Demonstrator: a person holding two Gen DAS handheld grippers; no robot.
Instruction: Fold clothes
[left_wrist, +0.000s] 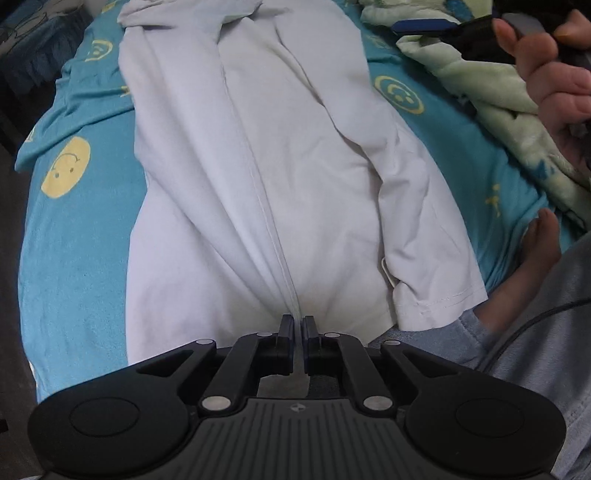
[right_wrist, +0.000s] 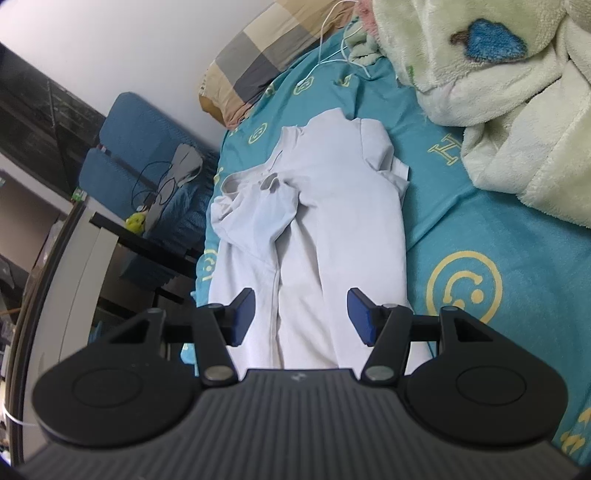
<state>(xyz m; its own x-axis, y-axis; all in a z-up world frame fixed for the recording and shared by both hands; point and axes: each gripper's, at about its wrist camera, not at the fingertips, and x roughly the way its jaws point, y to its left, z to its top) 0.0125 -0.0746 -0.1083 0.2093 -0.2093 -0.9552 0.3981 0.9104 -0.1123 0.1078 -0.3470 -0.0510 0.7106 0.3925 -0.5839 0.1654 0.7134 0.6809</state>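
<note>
On the teal bed sheet (left_wrist: 77, 258) lies the pale shirt (left_wrist: 258, 166), its near hem clamped between the left gripper (left_wrist: 298, 325) fingers, while the right gripper (right_wrist: 301, 314) hovers above, fingers apart.

One pale grey shirt (right_wrist: 332, 221) lies on one teal sheet (right_wrist: 498, 229), with one fluffy cream blanket (right_wrist: 498, 92) at the far right, one checked pillow (right_wrist: 251, 62) far left, and two grippers.

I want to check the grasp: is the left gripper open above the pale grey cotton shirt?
No, the left gripper is shut on a ridge of the pale grey cotton shirt.
</note>
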